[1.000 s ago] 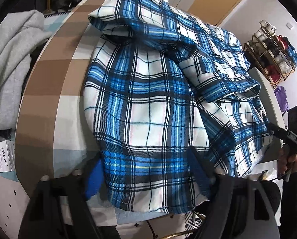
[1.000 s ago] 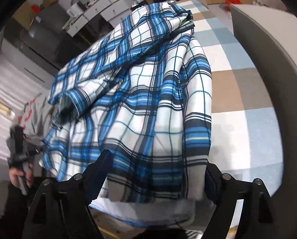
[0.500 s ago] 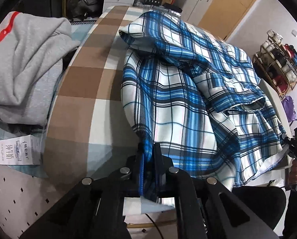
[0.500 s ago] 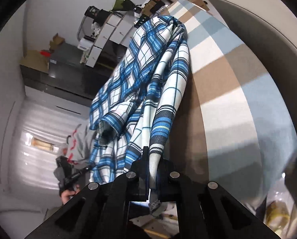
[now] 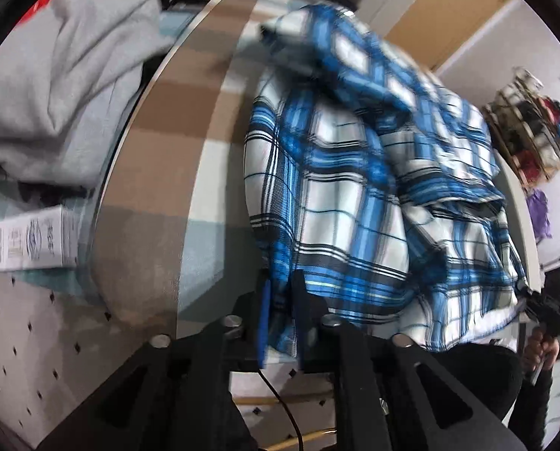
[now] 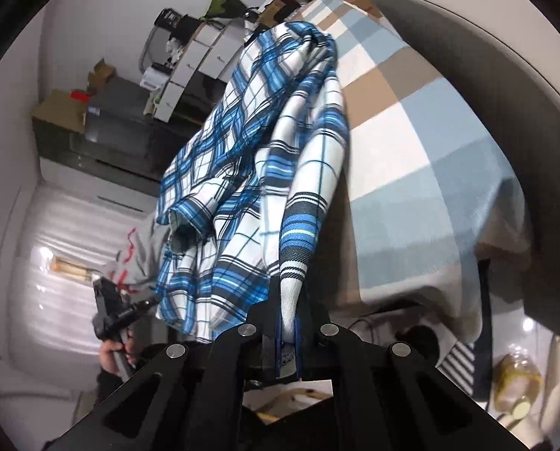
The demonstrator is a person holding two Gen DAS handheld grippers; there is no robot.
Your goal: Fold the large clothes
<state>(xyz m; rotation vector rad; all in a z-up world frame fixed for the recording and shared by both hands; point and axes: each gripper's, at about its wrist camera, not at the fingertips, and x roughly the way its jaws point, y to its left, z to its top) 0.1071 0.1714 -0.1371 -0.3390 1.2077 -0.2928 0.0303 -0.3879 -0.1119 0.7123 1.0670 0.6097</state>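
Observation:
A blue, white and black plaid shirt (image 5: 355, 195) lies crumpled on the table's checked cloth (image 5: 159, 173), its near hem pulled over the edge. My left gripper (image 5: 280, 289) has a bunched corner of that hem between its jaws, which are opening slightly while the cloth still fills the gap. In the right wrist view the shirt (image 6: 242, 173) hangs in long folds from my right gripper (image 6: 289, 300), which is shut tight on the other hem corner. Each view shows the opposite gripper at the shirt's far corner, held by a hand.
A grey sweatshirt (image 5: 62, 86) is heaped at the left of the table, with a white box (image 5: 32, 242) below it. A loaded rack (image 5: 528, 135) stands far right. White drawers (image 6: 193, 64) and a dark cabinet lie beyond the table; a bottle (image 6: 516, 379) sits low right.
A second ago both grippers stood open around the flat hem. Both have since closed on its corners, and the shirt has bunched into folds and been drawn up and toward the table edge.

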